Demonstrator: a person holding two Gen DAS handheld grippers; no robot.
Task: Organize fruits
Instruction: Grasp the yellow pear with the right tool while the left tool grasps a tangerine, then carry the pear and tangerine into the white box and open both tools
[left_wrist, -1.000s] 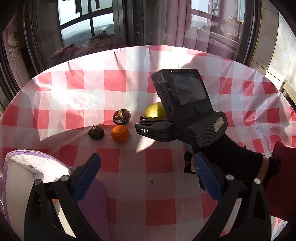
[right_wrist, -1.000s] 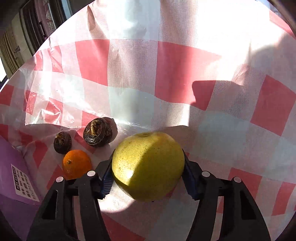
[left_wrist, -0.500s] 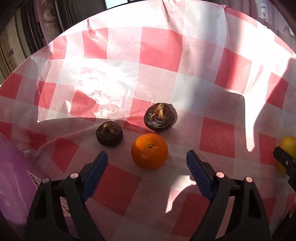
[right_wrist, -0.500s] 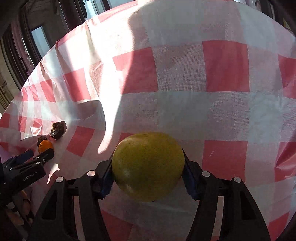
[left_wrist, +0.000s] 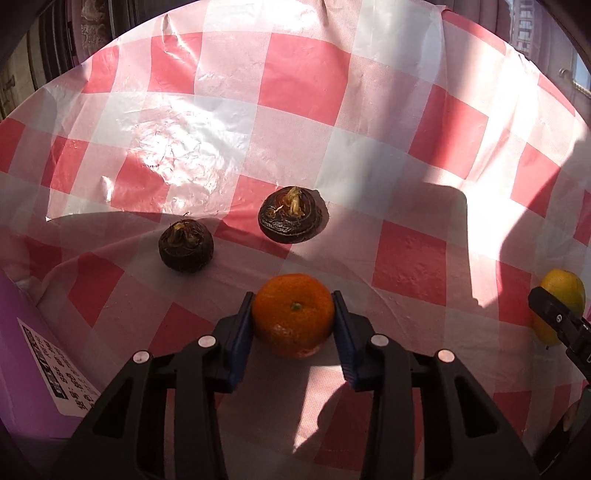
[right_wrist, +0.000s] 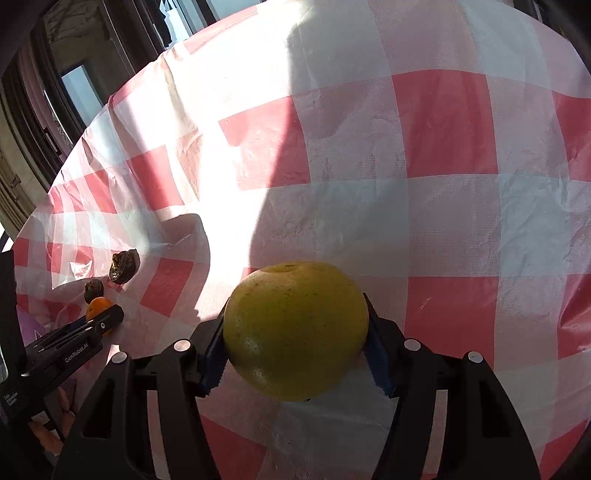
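Currently: left tool (left_wrist: 293, 325) clamps one orange (left_wrist: 293, 314); right tool (right_wrist: 295, 341) clamps one pear (right_wrist: 295, 328); two dark chestnuts (left_wrist: 186, 245) loose.

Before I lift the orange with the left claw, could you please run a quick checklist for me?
1. Left claw pads on both sides of the orange: ok.
2. Orange clear of the two dark fruits, near one, far one: ok.
3. Right claw gripping the yellow fruit: ok.
4. Claws apart from each other: ok.
5. Grip firmness on the orange: cannot tell.
6. Room in the purple box: cannot tell.
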